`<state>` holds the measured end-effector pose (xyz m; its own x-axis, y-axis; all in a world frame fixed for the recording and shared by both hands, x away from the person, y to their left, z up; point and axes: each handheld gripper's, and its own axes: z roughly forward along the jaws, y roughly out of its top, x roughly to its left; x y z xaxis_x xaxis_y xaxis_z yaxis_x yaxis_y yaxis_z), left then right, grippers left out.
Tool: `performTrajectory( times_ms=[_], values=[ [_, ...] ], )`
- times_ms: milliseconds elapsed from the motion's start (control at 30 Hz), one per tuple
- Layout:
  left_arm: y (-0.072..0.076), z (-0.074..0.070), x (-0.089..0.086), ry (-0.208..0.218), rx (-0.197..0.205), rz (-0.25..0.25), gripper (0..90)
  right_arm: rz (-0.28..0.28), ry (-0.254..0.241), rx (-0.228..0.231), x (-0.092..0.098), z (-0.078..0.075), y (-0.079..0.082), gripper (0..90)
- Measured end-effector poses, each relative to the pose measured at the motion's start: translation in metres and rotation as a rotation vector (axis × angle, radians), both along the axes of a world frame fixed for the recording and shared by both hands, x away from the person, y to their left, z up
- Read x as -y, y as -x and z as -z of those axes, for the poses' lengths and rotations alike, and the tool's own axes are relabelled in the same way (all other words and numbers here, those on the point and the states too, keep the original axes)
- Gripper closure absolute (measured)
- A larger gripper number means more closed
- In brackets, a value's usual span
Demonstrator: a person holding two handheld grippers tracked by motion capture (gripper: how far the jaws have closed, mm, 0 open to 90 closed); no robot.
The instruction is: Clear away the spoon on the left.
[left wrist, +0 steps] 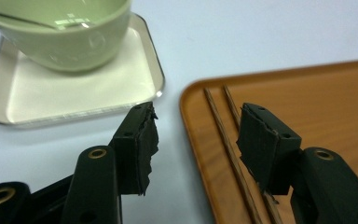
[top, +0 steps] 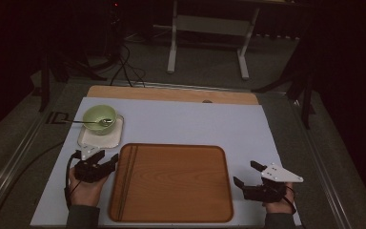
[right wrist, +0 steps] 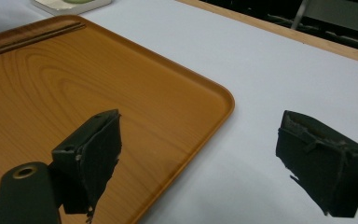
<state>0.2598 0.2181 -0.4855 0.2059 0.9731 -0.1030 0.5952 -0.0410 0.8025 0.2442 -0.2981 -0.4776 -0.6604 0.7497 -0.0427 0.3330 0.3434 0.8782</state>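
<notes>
A wooden tray (top: 171, 183) lies at the middle front of the white mat, with a pair of dark chopsticks (top: 126, 176) laid along its left side. A pale green bowl (top: 99, 118) with a metal spoon (top: 93, 122) in it stands on a small white square plate (top: 116, 137) behind the tray's left corner. My left gripper (top: 96, 156) hovers open at the tray's left edge; in its own view the jaws straddle the rim, the chopsticks (left wrist: 221, 126) run under the right jaw, and nothing is gripped (left wrist: 196, 133). My right gripper (top: 245, 172) stands open by the tray's right edge, nothing between its jaws (right wrist: 198, 140).
The white mat (top: 195, 124) covers a wooden tabletop whose far edge shows as a strip. Bare mat lies behind and right of the tray (right wrist: 74, 79). Beyond the table are cables on the floor and a white metal stand.
</notes>
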Motion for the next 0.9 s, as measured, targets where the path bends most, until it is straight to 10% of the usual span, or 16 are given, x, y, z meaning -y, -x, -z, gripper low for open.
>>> performTrajectory(
  times_ms=[900],
  values=[
    [-0.046, -0.015, -0.059, 0.017, 0.01, -0.14, 47.3, 0.0, 0.001, -0.001, 0.0, 0.0, 0.0, 13.7]
  ],
)
